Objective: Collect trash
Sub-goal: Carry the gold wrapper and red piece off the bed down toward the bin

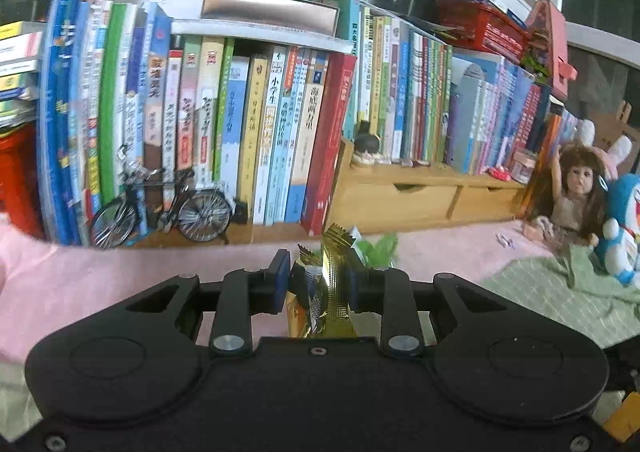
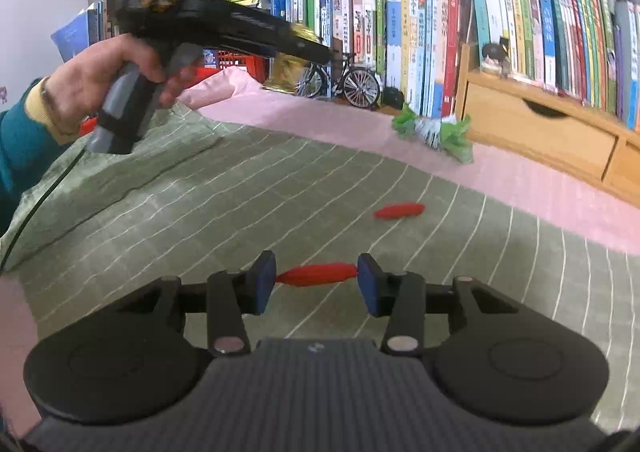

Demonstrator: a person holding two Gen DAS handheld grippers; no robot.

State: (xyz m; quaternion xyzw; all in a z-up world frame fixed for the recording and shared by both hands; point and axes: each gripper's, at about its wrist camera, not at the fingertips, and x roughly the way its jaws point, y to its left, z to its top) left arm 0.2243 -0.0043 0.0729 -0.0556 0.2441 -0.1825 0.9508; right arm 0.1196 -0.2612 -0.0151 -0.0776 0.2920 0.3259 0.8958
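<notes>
Both grippers grip trash: left gripper [image 1: 318, 284] gold wrapper [image 1: 334, 284], right gripper [image 2: 316, 284] red wrapper [image 2: 316, 275]; green blanket [image 2: 200, 211] open ahead, bookshelf [image 2: 400, 31] edging it.

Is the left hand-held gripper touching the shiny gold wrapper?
Touching. The left wrist view shows the left hand-held gripper pinching the gold wrapper between its blue pads.

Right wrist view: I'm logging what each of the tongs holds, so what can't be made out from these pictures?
- Red wrapper, right wrist view: both ends hidden behind the right tongs' pads; contact unclear.
- Gold wrapper, left wrist view: its lower end is hidden by the left tongs' body; print unreadable.
- Green wrapper, right wrist view: blurred, and mostly hidden in the left wrist view.
- No trash bin appears in either view.
</notes>
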